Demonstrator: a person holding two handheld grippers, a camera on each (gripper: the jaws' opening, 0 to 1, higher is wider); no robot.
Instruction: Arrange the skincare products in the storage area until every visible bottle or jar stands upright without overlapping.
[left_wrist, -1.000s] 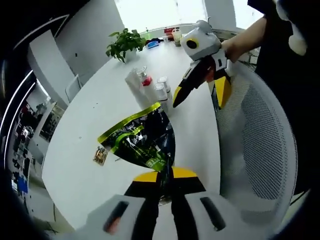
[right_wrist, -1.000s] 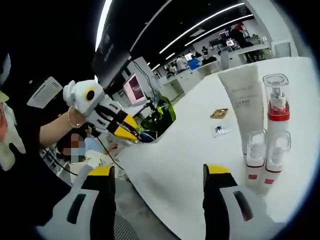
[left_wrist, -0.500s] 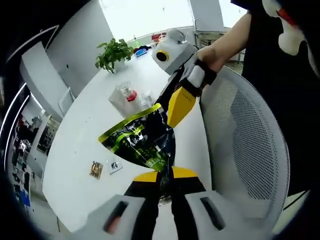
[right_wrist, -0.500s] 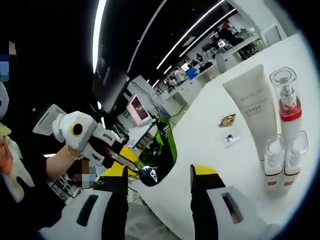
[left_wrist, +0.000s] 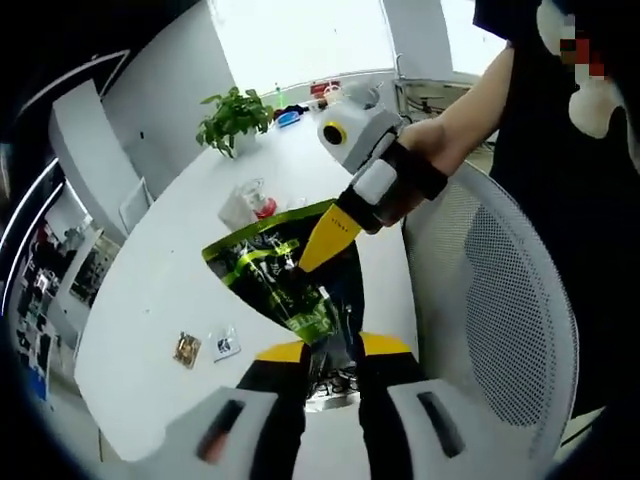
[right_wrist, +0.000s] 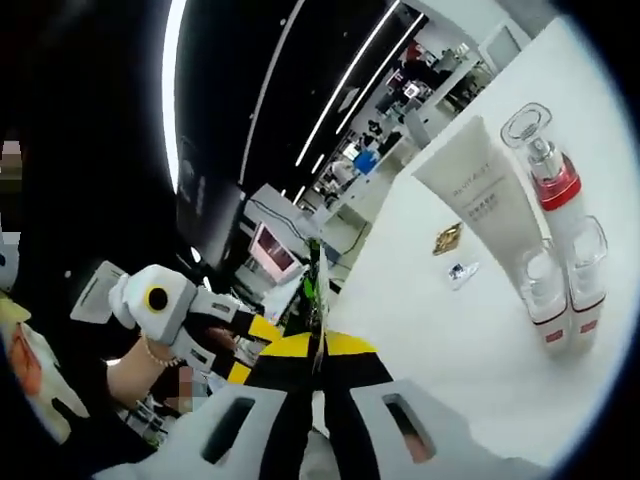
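Since half a second ago the right gripper (right_wrist: 318, 352) has closed: its jaws, then apart with the green-and-black pouch (left_wrist: 285, 280) just ahead of them, now meet on the pouch's upper edge, which shows edge-on as a thin green line rising between the yellow tips in the right gripper view. In the left gripper view that gripper (left_wrist: 322, 240) crosses in from the right, its yellow tip laid against the top of the pouch. The left gripper (left_wrist: 325, 352) pinches the pouch's lower corner, jaws drawn together on it. The pouch hangs between the two grippers at the edge of the white table (left_wrist: 170, 270), beside a mesh chair (left_wrist: 500, 300). On the table stand a white tube (right_wrist: 482, 205), a red-collared pump bottle (right_wrist: 550, 190) and two small clear bottles (right_wrist: 560, 290), upright and touching, with two small sachets (right_wrist: 455, 255) nearby.
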